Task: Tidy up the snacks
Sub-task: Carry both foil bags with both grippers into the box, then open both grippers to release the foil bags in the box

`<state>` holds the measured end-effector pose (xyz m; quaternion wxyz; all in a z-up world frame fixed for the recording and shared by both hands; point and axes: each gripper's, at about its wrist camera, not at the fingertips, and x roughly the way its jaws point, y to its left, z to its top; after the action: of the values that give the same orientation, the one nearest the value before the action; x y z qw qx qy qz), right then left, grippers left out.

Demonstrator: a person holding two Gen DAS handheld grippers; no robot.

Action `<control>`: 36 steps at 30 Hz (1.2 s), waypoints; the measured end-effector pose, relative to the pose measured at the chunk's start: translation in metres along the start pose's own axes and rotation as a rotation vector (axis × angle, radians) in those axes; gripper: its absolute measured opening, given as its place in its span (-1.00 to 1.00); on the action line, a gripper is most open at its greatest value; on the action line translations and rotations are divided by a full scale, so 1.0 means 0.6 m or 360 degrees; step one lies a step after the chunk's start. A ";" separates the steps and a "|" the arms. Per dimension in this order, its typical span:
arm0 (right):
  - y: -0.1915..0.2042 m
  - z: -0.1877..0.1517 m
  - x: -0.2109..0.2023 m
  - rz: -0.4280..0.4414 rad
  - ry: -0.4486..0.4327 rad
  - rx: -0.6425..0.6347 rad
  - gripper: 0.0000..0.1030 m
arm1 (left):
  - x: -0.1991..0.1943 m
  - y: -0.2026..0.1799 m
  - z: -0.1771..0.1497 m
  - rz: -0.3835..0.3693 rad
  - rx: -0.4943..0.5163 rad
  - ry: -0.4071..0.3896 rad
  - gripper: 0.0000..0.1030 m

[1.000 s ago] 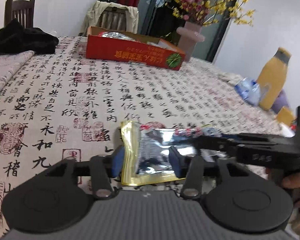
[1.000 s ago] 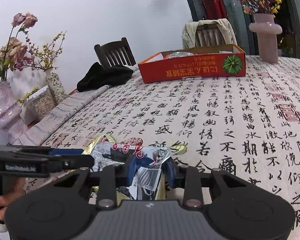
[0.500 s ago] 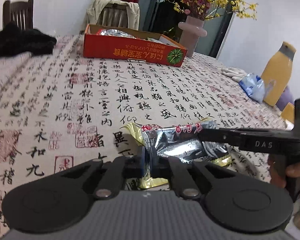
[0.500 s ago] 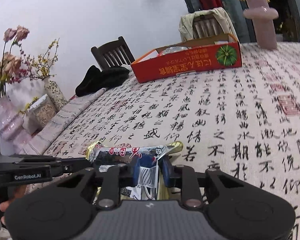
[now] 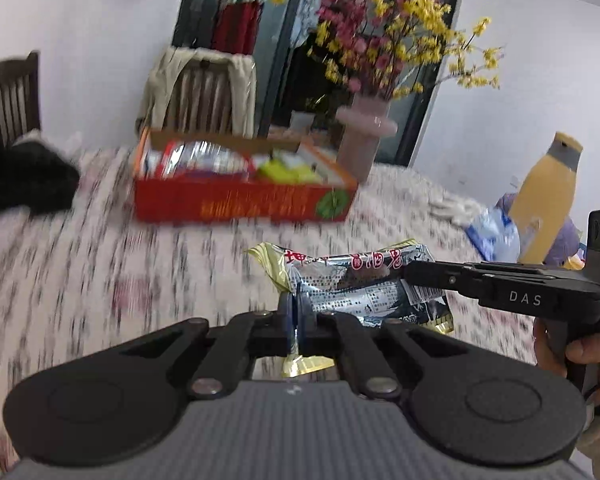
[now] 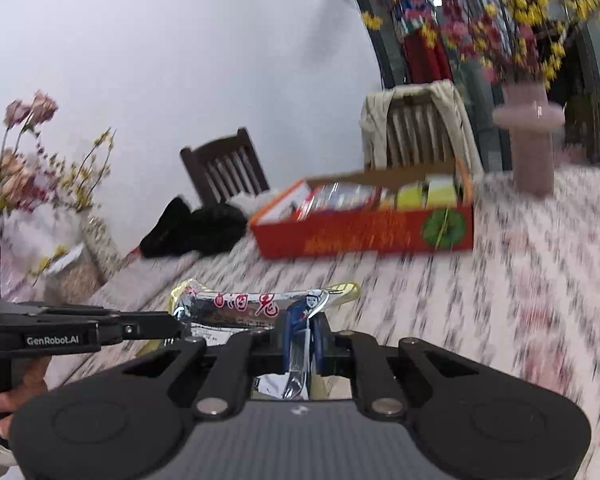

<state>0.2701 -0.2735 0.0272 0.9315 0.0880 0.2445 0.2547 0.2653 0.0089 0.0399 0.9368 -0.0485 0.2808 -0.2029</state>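
Snack pack [image 5: 360,288] off the surface [image 5: 100,272], box [image 5: 240,204] ahead

Both my hand-held grippers, left [image 5: 298,312] and right [image 6: 302,336], were clamped on opposite ends of it. Felt light, crinkly, slippery foil, so I'd pinch the sealed edges.

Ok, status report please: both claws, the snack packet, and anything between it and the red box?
Left claw shut on snack packet. Right claw shut on the other end. Packet off the table, red box ahead. Nothing in the way.
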 end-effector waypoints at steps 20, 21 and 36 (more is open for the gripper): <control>-0.147 0.241 0.389 -0.0129 0.0093 -0.0126 -0.79 | 0.355 0.152 0.232 0.0193 -0.0016 0.0119 -0.95; -0.151 0.235 0.407 -0.0130 0.0121 -0.0119 -0.78 | 0.370 0.162 0.226 0.0203 -0.0034 0.0160 -0.95; -0.123 0.205 0.410 -0.0333 0.0186 -0.0343 -0.03 | 0.335 0.157 0.207 0.0365 -0.0006 0.0124 -0.26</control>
<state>0.5479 -0.2140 0.0114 0.9411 -0.0533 0.2774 0.1857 0.5190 0.0098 0.0226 0.9421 -0.0097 0.3211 -0.0956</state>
